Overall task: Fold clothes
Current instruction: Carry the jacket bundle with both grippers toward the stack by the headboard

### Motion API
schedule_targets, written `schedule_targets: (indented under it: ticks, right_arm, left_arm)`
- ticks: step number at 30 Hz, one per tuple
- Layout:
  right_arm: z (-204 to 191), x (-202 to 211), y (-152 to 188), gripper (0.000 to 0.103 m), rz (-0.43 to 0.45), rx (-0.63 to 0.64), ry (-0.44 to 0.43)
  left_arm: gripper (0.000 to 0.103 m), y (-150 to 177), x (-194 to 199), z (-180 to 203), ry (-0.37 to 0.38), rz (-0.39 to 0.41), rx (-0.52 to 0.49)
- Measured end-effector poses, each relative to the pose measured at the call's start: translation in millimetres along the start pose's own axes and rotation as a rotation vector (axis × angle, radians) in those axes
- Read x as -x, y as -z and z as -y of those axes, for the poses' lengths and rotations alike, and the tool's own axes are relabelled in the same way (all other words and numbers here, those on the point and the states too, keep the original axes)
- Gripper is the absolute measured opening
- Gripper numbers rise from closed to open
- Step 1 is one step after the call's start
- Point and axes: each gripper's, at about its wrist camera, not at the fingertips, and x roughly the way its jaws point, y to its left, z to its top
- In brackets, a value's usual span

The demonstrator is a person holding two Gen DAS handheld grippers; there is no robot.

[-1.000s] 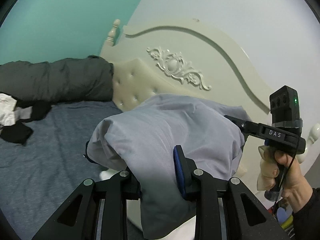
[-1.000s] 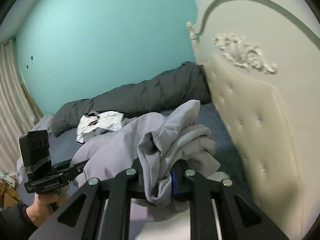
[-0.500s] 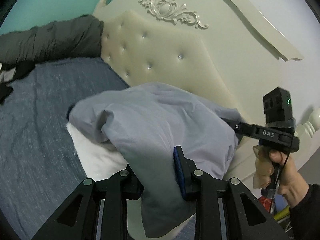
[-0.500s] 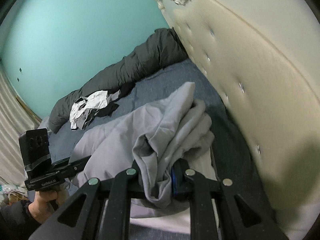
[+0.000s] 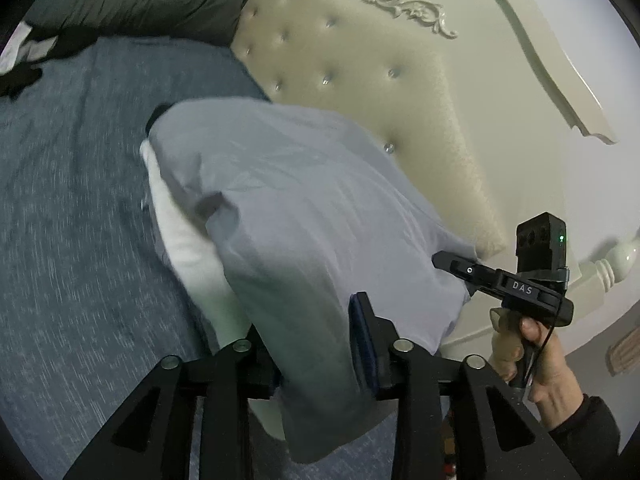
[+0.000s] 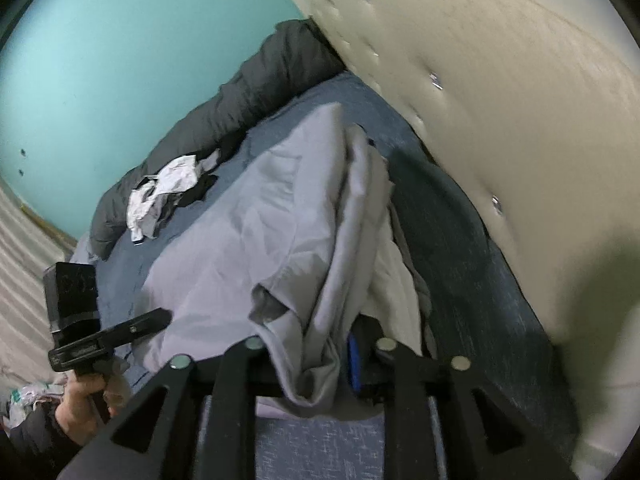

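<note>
Left gripper (image 5: 316, 344): angled down over the bed (image 5: 80, 240), fingers just eased wider, lilac garment (image 5: 304, 208) bunched between them.
Right gripper (image 6: 316, 354): tilted down, fingers likewise widening, garment hem between.
Garment: draped near the headboard (image 5: 360, 92).

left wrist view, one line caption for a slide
Both grippers lower a lavender garment onto the blue bed beside a tufted headboard.

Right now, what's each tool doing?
Left tool: jaws just opening, grey garment between them.
Right tool: jaws just opening, same garment between them.
</note>
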Motion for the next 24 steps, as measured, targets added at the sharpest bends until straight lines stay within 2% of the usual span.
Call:
schedule_targets:
  ticks: [1, 3, 6, 8, 11, 14, 16, 19, 21, 24]
  right_arm:
    - [2.2, -0.3, 2.9, 0.037, 0.0, -0.009, 0.01]
    - [3.3, 6.0, 4.4, 0.042, 0.024, -0.016, 0.036]
    - [-3.3, 23.8, 3.5, 0.042, 0.088, 0.021, 0.084]
    - [-13.3, 37.2, 1.3, 0.042, 0.148, 0.068, 0.128]
    - [-29.3, 49.0, -2.3, 0.042, 0.213, 0.13, 0.131]
    - [-39.9, 53.0, -5.8, 0.041, 0.248, 0.165, 0.107]
    - [-46.8, 45.8, -7.4, 0.023, 0.239, 0.191, 0.128]
    - [-50.8, 37.3, -4.3, 0.012, 0.239, 0.221, 0.141]
    - [-52.4, 28.7, -1.8, 0.007, 0.225, 0.241, 0.143]
    - [-42.6, 13.5, 3.6, 0.003, 0.189, 0.242, 0.19]
  left_arm:
    - [0.038, 0.9, 1.1, -1.2, -0.001, -0.006, 0.003]
    - [0.039, 1.5, 8.2, 0.0, -0.016, 0.0, -0.016]
    - [0.04, -0.9, 28.8, 6.2, -0.067, 0.041, -0.061]
    - [0.04, -3.4, 45.6, 16.0, -0.108, 0.095, -0.114]
    - [0.04, -8.3, 66.3, 33.7, -0.129, 0.175, -0.201]
    - [0.04, -16.2, 66.5, 48.7, -0.142, 0.186, -0.264]
    - [0.04, -19.0, 55.8, 53.7, -0.142, 0.158, -0.288]
    - [0.04, -20.7, 36.5, 54.9, -0.143, 0.112, -0.309]
    - [0.04, -18.1, 22.4, 53.8, -0.162, 0.082, -0.331]
    - [0.04, -12.6, 6.2, 48.7, -0.189, 0.053, -0.347]
